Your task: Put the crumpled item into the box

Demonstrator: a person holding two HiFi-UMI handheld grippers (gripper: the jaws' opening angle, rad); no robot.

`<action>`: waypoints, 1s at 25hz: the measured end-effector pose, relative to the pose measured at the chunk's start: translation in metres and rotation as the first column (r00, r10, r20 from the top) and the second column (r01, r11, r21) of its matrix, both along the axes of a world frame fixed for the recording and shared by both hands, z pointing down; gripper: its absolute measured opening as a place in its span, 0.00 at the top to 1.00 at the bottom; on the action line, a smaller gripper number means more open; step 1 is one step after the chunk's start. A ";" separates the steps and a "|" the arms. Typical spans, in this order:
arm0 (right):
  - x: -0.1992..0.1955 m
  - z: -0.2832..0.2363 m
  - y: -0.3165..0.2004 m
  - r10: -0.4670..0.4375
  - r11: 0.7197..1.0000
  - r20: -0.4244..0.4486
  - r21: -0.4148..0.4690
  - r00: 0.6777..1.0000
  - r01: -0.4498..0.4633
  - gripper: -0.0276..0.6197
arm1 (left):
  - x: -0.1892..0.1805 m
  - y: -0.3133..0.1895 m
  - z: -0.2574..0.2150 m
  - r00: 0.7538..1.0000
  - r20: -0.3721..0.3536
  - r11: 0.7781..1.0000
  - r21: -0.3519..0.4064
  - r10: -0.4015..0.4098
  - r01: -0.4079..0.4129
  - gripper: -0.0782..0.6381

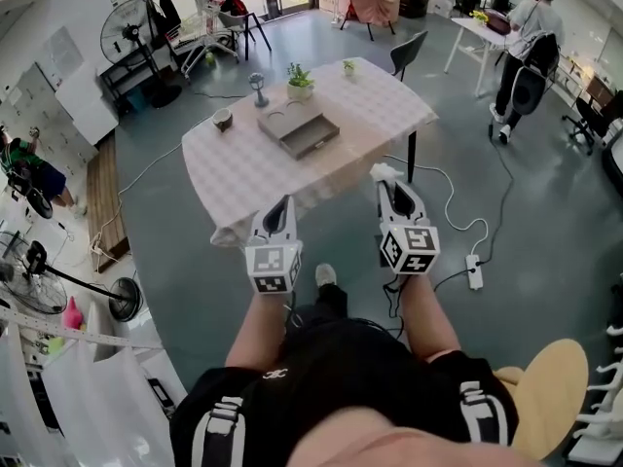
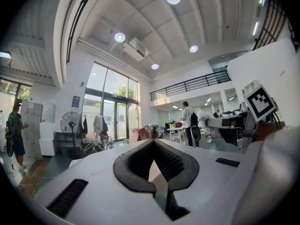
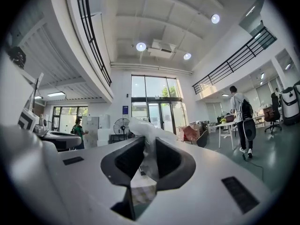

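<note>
On the head view I could see only a white tip of the crumpled item (image 1: 382, 171) beyond the right gripper (image 1: 394, 188); its jaws hid the rest. The box (image 1: 299, 127) on the far table (image 1: 234, 163) was too small for me to read inside.

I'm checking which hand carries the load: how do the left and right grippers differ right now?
The right gripper is shut on a crumpled white item, while the left gripper holds nothing. The right gripper's jaws are kept apart by that item; the left gripper's jaws meet at the tips. Both are held out side by side, pointing toward the table.
</note>
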State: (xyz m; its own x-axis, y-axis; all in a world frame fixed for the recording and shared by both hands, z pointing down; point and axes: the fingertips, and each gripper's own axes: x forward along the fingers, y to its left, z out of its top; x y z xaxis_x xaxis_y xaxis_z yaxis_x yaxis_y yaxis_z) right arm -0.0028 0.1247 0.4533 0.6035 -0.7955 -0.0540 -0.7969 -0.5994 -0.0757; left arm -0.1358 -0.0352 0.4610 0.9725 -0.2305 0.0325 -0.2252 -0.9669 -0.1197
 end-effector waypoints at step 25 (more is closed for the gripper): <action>0.310 -0.004 -0.235 -0.106 0.994 0.062 -0.023 0.992 0.108 0.86 | 0.304 -0.205 -0.005 0.994 0.106 0.999 -0.026 -0.037 0.040 0.91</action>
State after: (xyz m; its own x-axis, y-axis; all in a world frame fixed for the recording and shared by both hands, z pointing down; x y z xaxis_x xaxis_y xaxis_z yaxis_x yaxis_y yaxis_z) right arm 0.3070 -0.1107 0.4492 0.5164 -0.8563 0.0014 -0.8509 -0.5134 -0.1113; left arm 0.1678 -0.2404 0.4564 0.9538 -0.2649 0.1419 -0.2495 -0.9612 -0.1179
